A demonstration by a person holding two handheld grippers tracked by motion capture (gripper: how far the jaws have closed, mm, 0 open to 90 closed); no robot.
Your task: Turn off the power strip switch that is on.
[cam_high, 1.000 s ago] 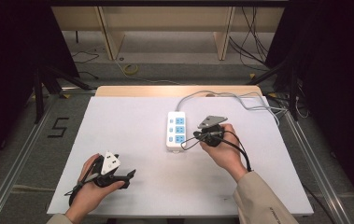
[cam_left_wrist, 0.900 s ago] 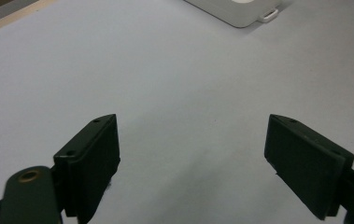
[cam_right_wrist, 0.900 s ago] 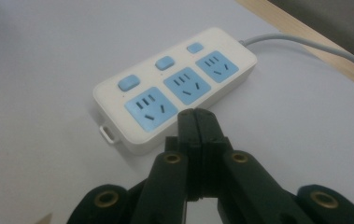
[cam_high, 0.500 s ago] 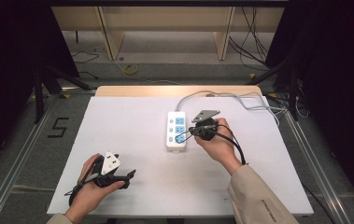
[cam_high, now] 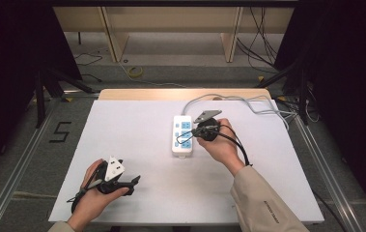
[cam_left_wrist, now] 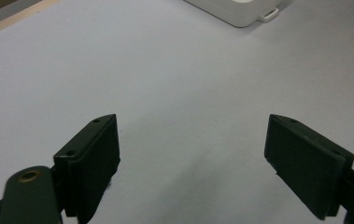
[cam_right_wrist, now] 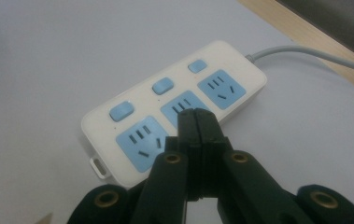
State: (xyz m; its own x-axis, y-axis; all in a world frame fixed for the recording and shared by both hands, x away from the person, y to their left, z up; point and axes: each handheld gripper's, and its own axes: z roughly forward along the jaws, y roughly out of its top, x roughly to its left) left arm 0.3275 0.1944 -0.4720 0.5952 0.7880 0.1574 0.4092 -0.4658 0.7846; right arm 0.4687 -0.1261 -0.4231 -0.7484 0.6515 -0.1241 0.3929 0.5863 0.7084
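Right tool now over the power strip's sockets

We see that the right tool (cam_high: 201,131) has moved forward in the last second and now hangs, jaws pressed together and empty, above the middle socket of the power strip (cam_high: 182,135) at the bench (cam_high: 122,125) centre; we judge a button press is near. The left tool (cam_high: 122,182) stays wide apart, resting.

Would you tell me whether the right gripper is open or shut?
Shut: the right gripper has its jaws pressed together, empty, over the power strip.
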